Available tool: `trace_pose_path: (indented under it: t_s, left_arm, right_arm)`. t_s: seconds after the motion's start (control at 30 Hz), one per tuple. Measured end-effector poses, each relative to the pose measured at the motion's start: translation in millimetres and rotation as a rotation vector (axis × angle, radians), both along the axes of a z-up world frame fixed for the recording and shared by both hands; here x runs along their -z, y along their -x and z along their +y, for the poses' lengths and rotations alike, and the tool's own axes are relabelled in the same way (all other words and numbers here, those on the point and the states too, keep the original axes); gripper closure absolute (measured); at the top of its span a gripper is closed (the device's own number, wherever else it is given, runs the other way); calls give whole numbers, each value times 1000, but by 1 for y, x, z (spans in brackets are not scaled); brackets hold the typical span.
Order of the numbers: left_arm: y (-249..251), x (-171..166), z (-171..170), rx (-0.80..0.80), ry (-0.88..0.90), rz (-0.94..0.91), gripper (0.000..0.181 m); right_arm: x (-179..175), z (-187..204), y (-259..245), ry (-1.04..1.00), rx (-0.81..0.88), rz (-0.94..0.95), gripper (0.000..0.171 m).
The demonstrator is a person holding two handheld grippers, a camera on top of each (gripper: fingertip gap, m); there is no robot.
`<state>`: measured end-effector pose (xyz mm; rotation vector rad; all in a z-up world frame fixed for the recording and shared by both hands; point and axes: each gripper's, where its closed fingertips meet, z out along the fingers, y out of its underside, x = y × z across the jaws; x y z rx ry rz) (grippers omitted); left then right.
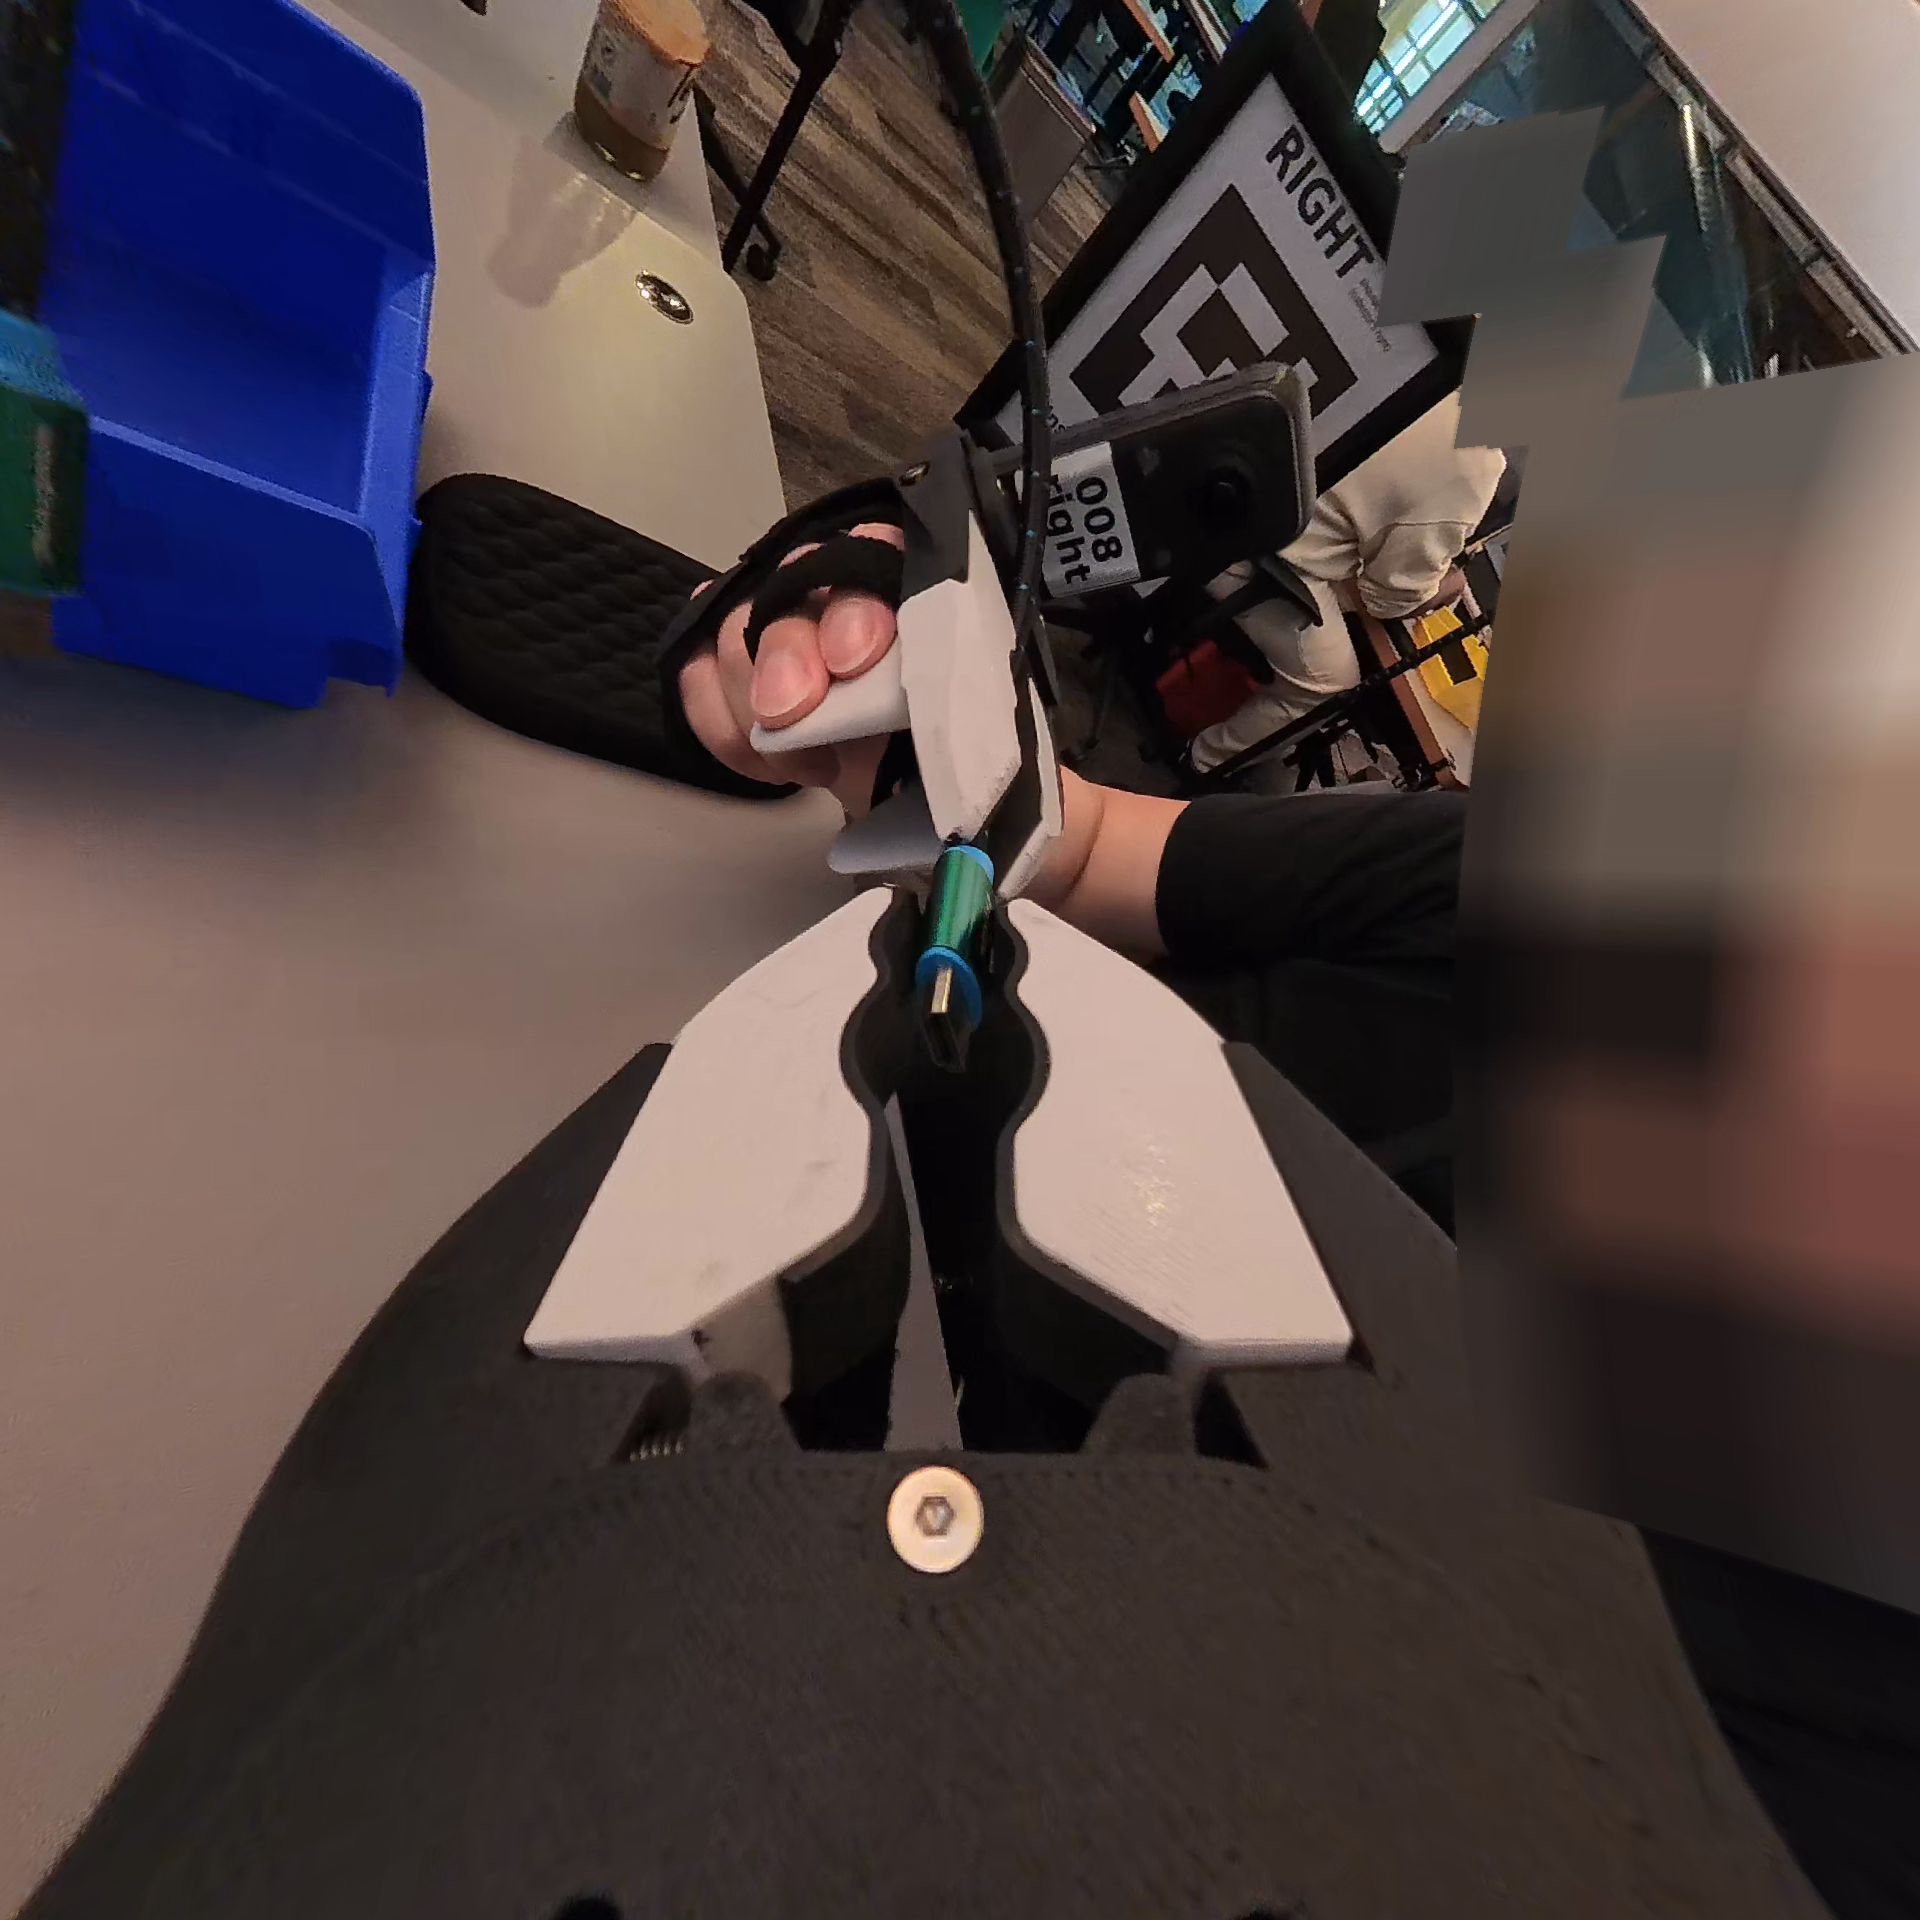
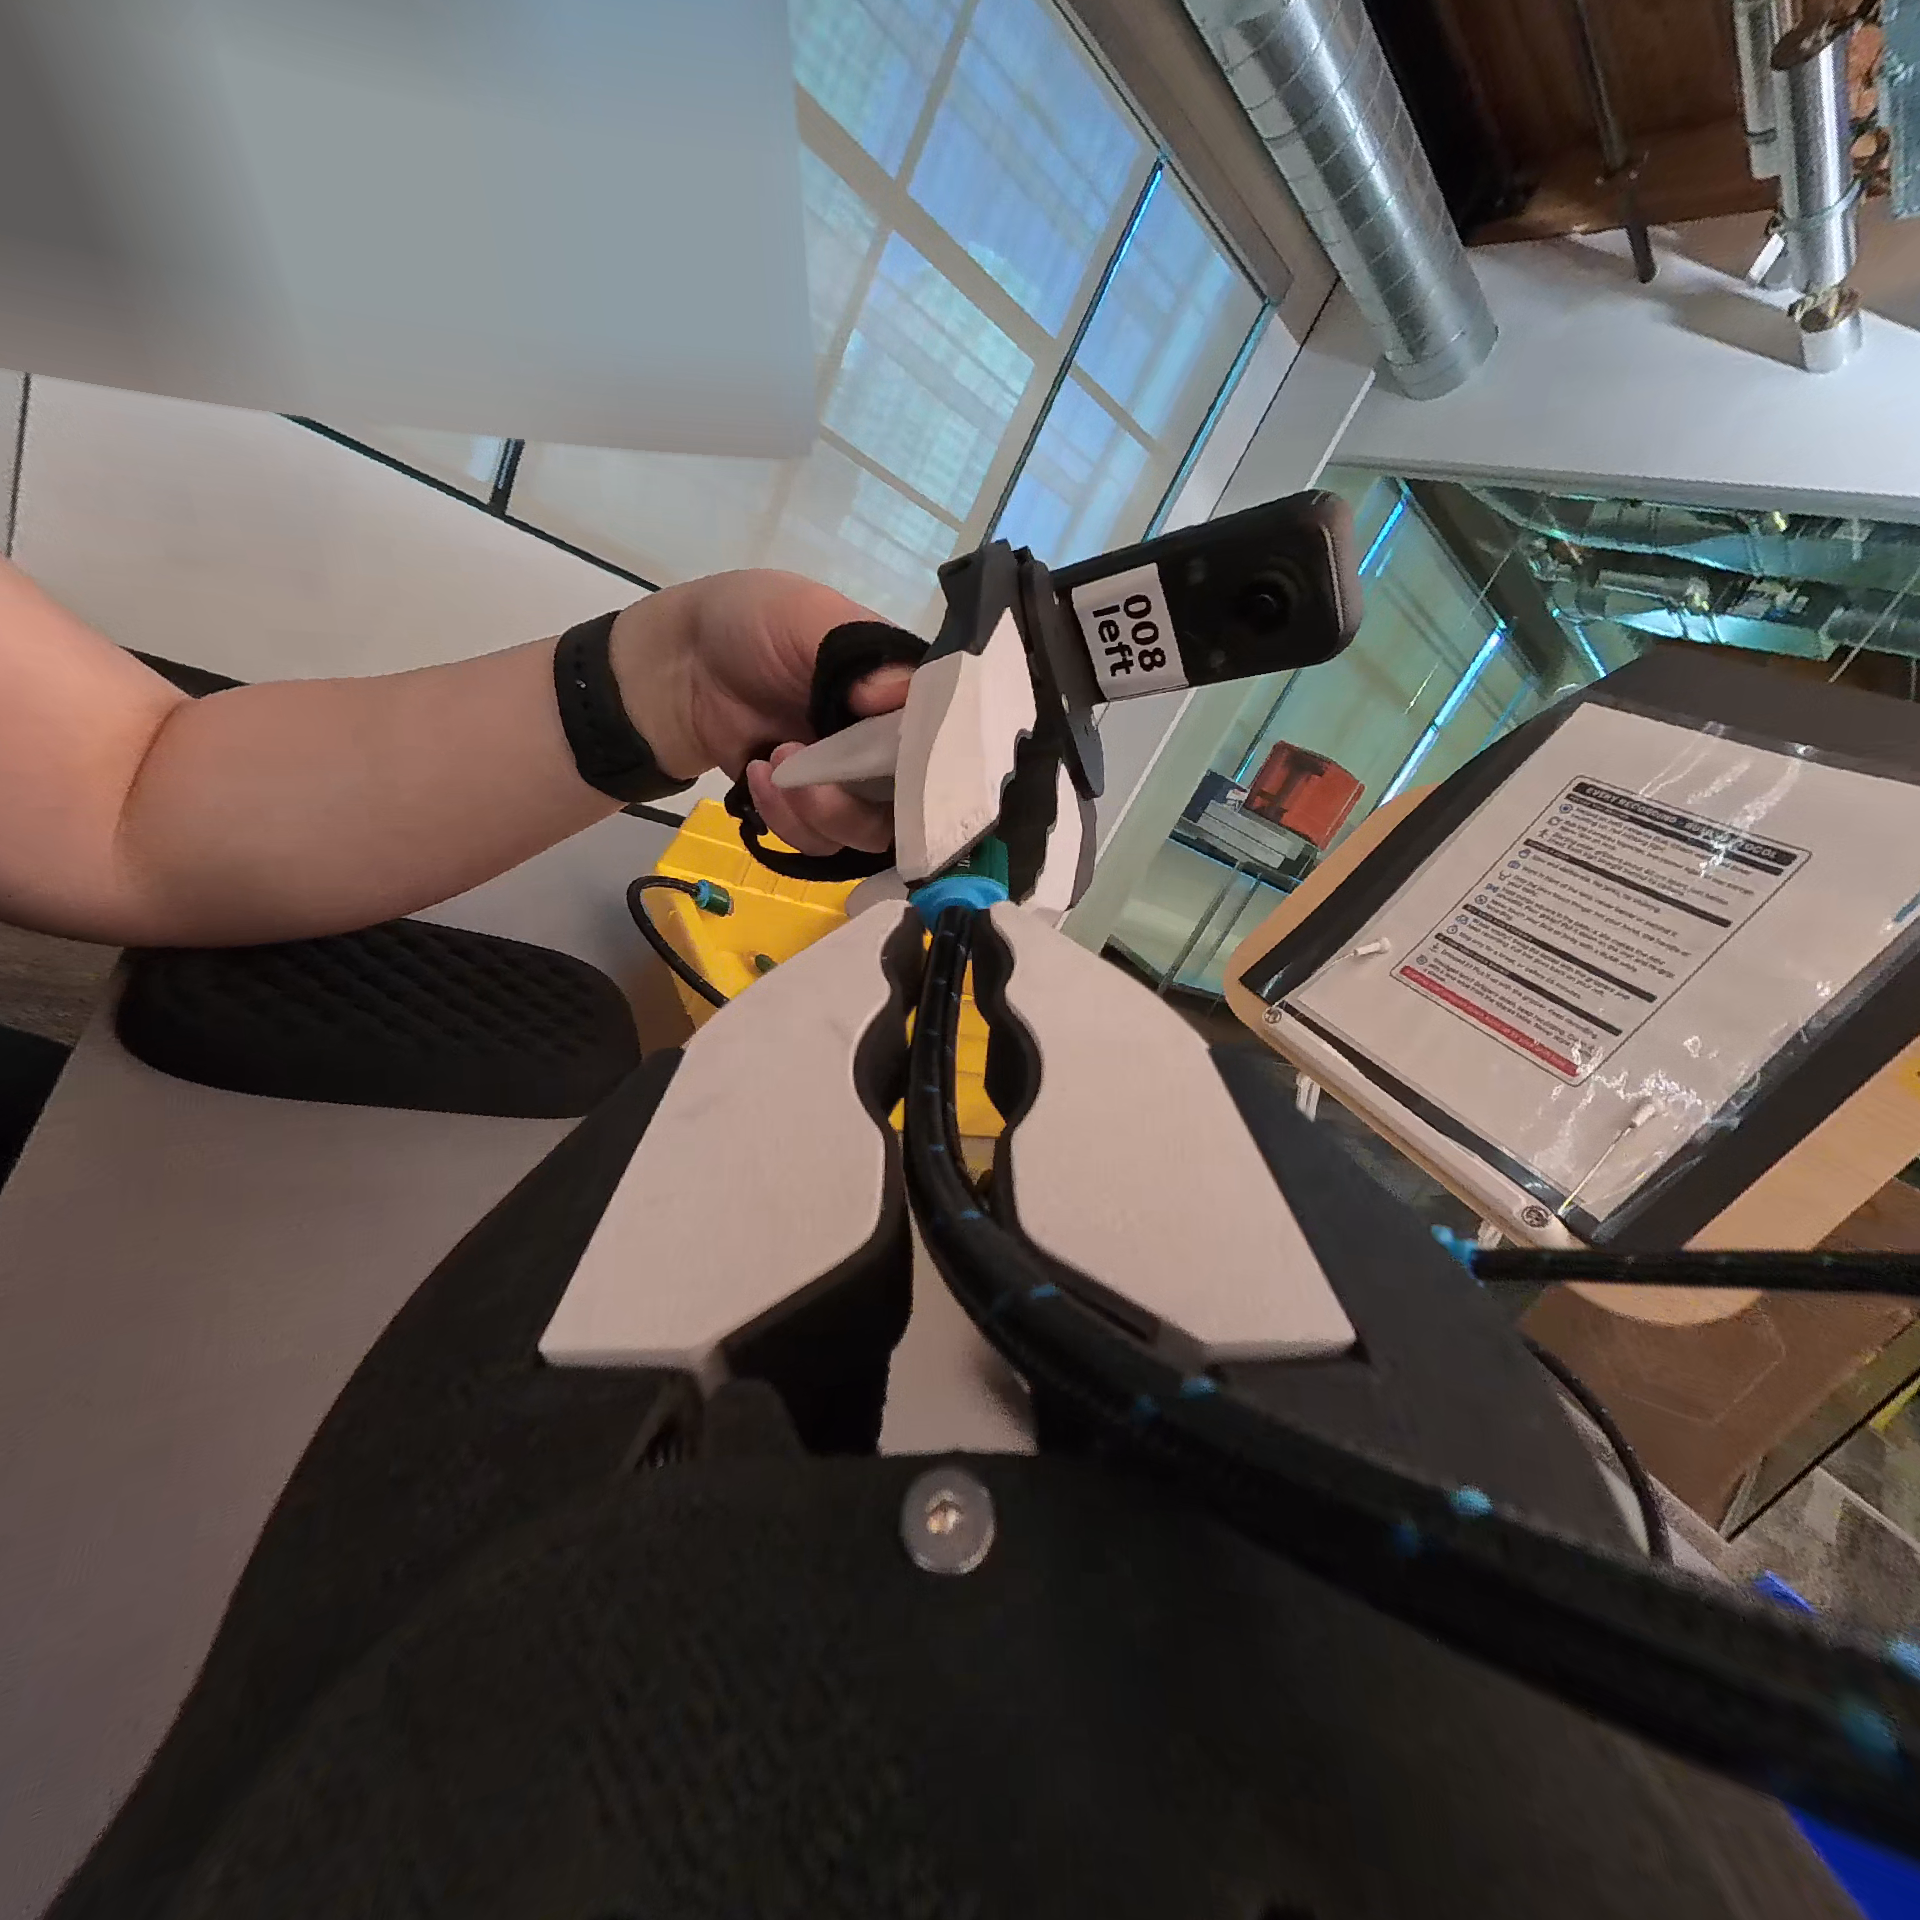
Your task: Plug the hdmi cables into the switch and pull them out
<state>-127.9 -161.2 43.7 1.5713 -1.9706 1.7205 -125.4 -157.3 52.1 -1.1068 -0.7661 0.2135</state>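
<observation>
Both grippers, left gripper [image 1: 940,914] and right gripper [image 2: 940,914], met tip to tip, each clenched on one green HDMI plug [image 1: 951,914].

Plug [image 1: 948,940] glossy green metal w/ gold tip; cable [image 2: 940,1101] braided black; claw fingers [image 1: 758,1143] matt rough plastic

The two white gripper fingers [image 2: 940,914] pinch a black braided cable [image 2: 935,1081] by its green-and-blue plug [image 2: 961,883].
</observation>
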Motion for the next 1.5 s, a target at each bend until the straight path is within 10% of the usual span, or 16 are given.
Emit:
trace_pose_path:
  t_s: [0.73,0.97,1.33,1.5]
  left_arm:
    - [-19,18,10,-42,3,28,166]
    - [-30,14,94,-368,-528,-248,99]
    - [-34,140,175,-392,-1464,160,93]
    - [-47,167,181,-382,-1528,167,92]
  right_arm:
    - [17,11,-18,80,34,68,163]
    - [-7,18,-48,57,109,5,162]
    - [-141,49,-92,-71,97,-30,162]
    - [-161,46,-112,-126,60,0,162]
